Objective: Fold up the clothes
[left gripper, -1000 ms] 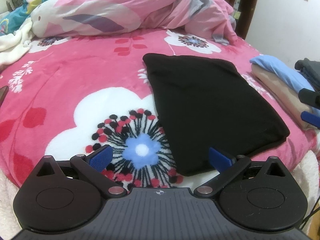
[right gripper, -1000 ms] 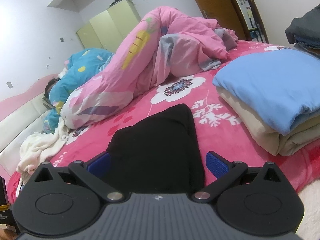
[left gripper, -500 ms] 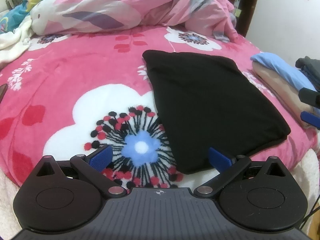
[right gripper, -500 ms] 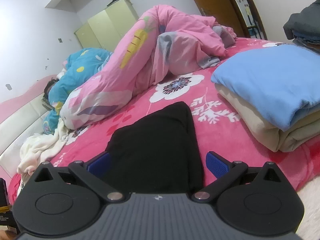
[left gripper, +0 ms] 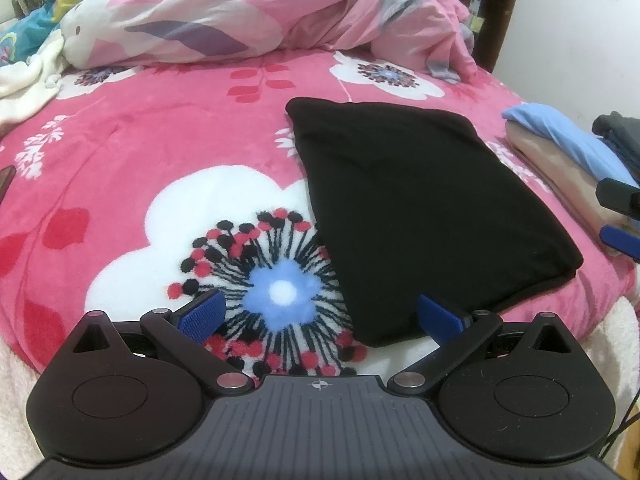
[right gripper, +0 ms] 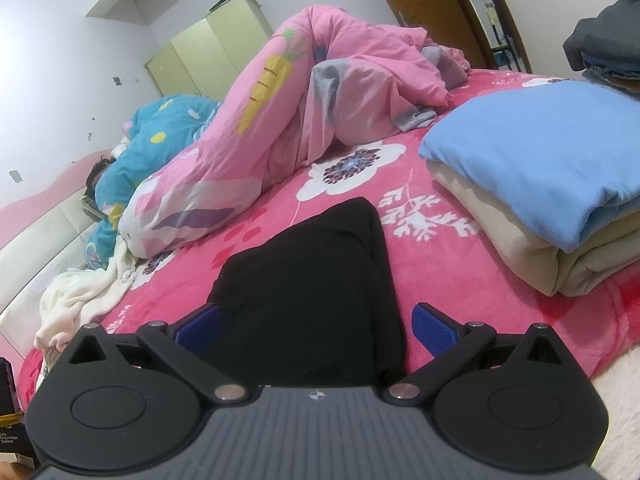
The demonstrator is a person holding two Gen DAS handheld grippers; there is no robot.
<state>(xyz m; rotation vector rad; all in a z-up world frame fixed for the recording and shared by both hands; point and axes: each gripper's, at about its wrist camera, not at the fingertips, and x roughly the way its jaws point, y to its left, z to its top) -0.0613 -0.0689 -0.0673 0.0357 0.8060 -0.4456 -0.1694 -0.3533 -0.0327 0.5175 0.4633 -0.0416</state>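
Note:
A black garment [left gripper: 412, 208] lies folded flat into a rough rectangle on the pink flowered blanket [left gripper: 160, 152]. My left gripper [left gripper: 322, 314] is open just off its near left corner, its right blue pad over the cloth's edge, holding nothing. In the right wrist view the same black garment [right gripper: 316, 284] runs between the spread fingers of my right gripper [right gripper: 318, 326], which is open and low over its near end. The right gripper's fingertips [left gripper: 620, 216] show at the right edge of the left wrist view.
A stack of folded clothes, blue [right gripper: 548, 152] on beige [right gripper: 516, 252], sits right of the black garment, with dark clothes [right gripper: 604, 52] behind. A rumpled pink duvet [left gripper: 256, 12] and a white cloth [right gripper: 84, 292] lie at the far side. A person under a blue quilt [right gripper: 160, 140] lies at the bed's head.
Both views have crept a little closer to the bed and the black garment. The garment has kept its shape and both grippers have stayed open.

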